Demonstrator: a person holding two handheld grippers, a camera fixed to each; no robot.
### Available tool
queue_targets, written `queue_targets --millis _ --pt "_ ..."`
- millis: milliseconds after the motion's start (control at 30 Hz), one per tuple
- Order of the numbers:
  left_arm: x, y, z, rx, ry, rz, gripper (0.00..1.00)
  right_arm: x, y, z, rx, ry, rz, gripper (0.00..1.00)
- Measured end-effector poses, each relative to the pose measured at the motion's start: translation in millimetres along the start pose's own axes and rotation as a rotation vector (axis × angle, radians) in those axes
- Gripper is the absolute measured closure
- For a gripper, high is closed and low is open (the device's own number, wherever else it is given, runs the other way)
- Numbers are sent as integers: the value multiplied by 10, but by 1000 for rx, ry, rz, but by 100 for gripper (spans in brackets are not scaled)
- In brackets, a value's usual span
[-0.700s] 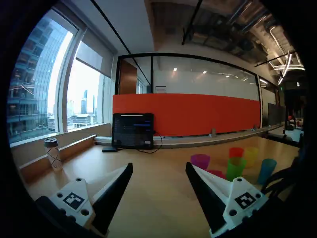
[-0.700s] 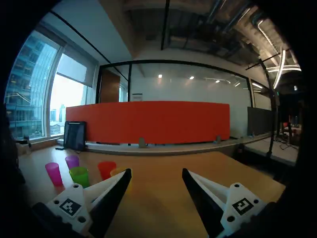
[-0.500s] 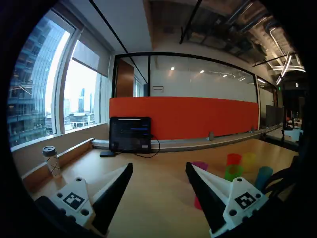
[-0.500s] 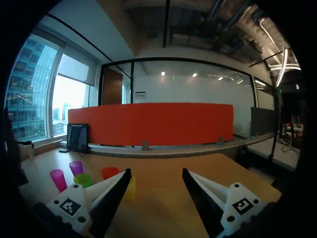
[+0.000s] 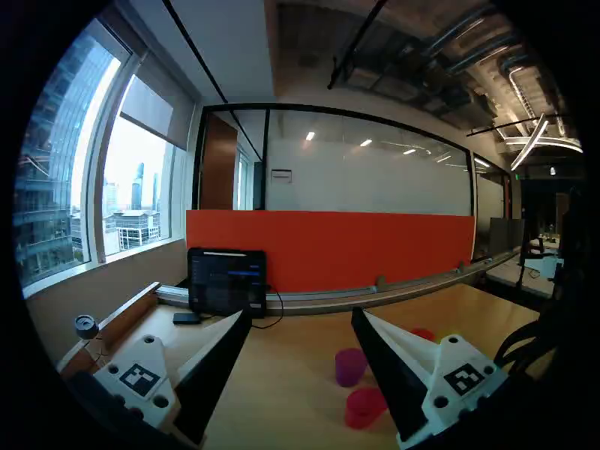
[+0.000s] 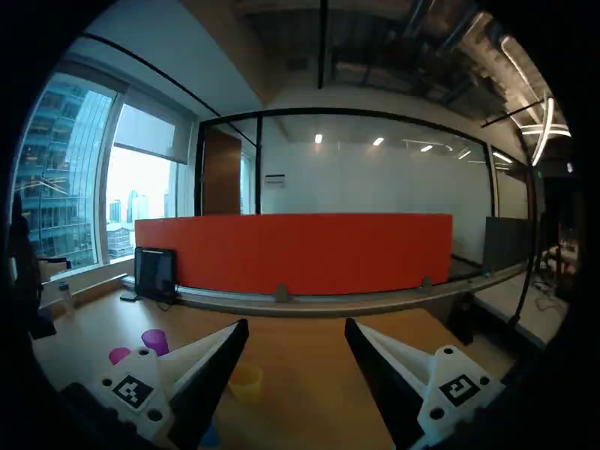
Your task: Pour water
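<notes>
Left gripper (image 5: pixel 300 315) is spread wide over the desk (image 5: pixel 292 390) with nothing in it, purple cup (image 5: pixel 349 366) and pink cup (image 5: pixel 365 405) just ahead. Right gripper (image 6: pixel 296 324) same deal, gaping and empty, yellow cup (image 6: pixel 246 382) beside its left finger.

red cup (image 5: pixel 422 334) mostly hidden, blue cup (image 6: pixel 211 436) barely showing

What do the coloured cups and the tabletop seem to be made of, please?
The purple cup and pink cup are probably translucent plastic, since light glows through their tinted walls. The table looks like pale wood or wood-look laminate, smooth with a soft sheen; I cannot tell which.
</notes>
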State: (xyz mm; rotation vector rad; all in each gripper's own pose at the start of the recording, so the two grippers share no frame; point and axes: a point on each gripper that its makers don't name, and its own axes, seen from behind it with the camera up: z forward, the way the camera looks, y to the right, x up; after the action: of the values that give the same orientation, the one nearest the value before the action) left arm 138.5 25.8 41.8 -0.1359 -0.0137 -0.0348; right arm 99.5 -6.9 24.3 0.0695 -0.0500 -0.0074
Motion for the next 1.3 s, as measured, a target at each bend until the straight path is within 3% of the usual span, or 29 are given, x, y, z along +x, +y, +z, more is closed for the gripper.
queue_targets --millis 167,367,667,967,1300 --pt "314 39 43 -30 16 -4 1 268 -13 4 16 13 -5 0" --pt "440 156 94 -85 14 -2 1 361 -20 2 40 15 -7 0" --pt "467 293 151 -170 -13 29 1 433 -203 -36 156 3 -29 0" --pt "452 454 185 -284 -35 25 1 524 -467 -137 302 8 -54 0" --pt "324 638 218 -397 -73 58 1 548 -622 -210 397 -12 -25 0"
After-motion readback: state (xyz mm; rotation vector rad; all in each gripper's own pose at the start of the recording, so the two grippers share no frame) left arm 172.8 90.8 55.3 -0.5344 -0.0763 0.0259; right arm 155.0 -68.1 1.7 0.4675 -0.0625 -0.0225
